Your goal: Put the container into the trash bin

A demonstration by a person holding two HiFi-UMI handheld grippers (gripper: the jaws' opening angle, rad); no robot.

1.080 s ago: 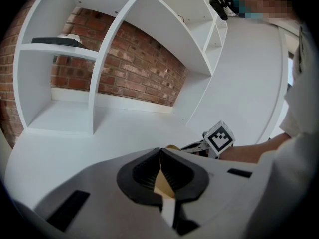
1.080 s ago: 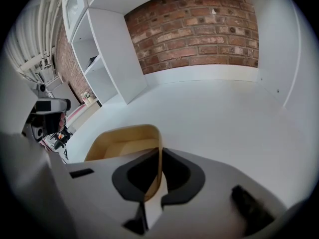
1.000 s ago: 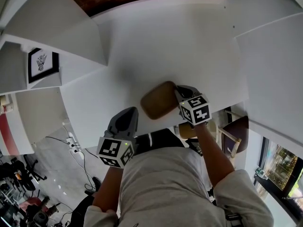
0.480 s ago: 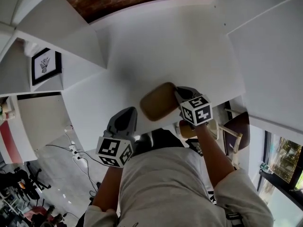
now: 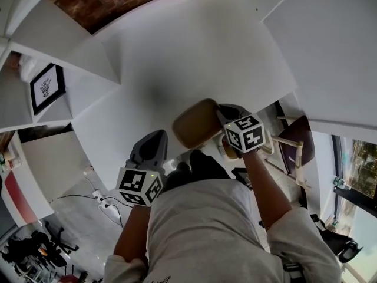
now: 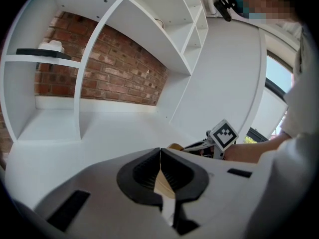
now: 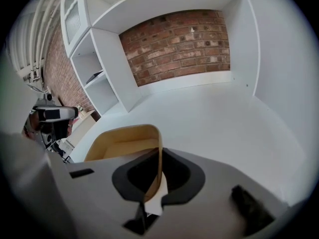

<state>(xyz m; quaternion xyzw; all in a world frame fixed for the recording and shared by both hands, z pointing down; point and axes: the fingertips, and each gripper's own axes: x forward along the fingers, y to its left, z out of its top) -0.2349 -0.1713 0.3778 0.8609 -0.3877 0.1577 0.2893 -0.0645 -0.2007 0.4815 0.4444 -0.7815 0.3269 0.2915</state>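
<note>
A tan, shallow container (image 5: 194, 122) hangs over the near part of the white table (image 5: 194, 52). My right gripper (image 5: 221, 114) is shut on its right rim. In the right gripper view the container's thin wall (image 7: 127, 139) runs straight between the closed pads of that gripper (image 7: 159, 169). My left gripper (image 5: 156, 139) hovers to the container's left, apart from it, shut with nothing in it. In the left gripper view its jaws (image 6: 160, 156) meet at the tips. Past them show a bit of the container (image 6: 174, 146) and the right gripper's marker cube (image 6: 223, 135). No trash bin is in view.
White shelving (image 7: 107, 73) and a brick wall (image 7: 179, 44) stand at the table's far side. A framed picture (image 5: 46, 87) sits on a shelf at the left. A dark chair (image 5: 294, 149) stands below the table's right edge. Cables (image 5: 100, 196) lie on the floor.
My right gripper has lifted a little and moved with the container still in it. The left gripper has drifted slightly too. The head view has tilted.
</note>
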